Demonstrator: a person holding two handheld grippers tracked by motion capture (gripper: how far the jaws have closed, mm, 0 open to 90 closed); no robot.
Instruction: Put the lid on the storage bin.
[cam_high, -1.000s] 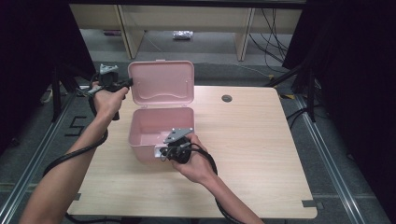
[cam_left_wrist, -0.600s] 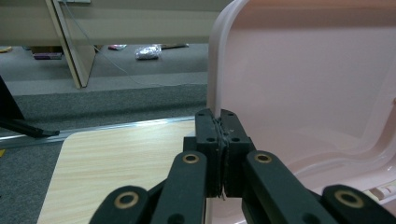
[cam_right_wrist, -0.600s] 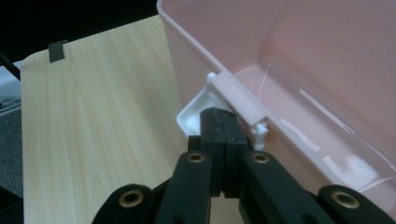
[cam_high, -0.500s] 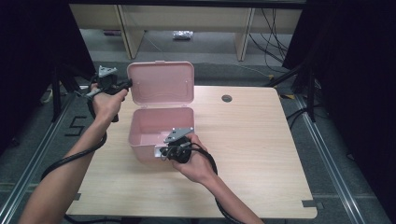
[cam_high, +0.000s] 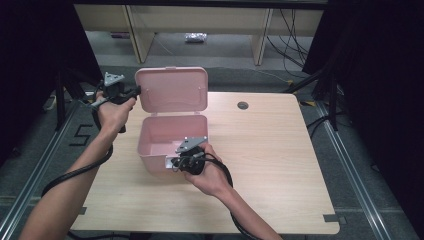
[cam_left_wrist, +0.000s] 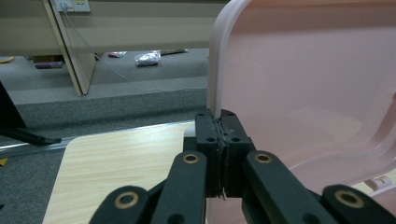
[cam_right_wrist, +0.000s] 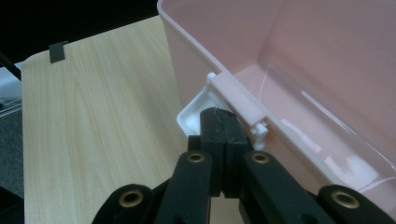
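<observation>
A pink plastic box (cam_high: 170, 137) stands open on the wooden table (cam_high: 270, 150), its lid (cam_high: 172, 90) raised upright at the back. My left gripper (cam_high: 137, 91) is shut on the lid's left edge; in the left gripper view the jaws (cam_left_wrist: 219, 122) pinch the thin rim of the lid (cam_left_wrist: 303, 93). My right gripper (cam_high: 173, 163) is at the box's near wall, shut on the white latch (cam_high: 169, 161). In the right gripper view the closed jaws (cam_right_wrist: 219, 120) hold the white latch (cam_right_wrist: 192, 112) just below the box rim (cam_right_wrist: 243, 93). The box looks empty inside.
A round cable hole (cam_high: 243, 105) lies in the table behind and to the right of the box. Wooden shelf legs (cam_high: 135, 30) and cables stand on the floor beyond the table. Black curtains flank both sides. A metal floor rail (cam_high: 30, 180) runs along the left.
</observation>
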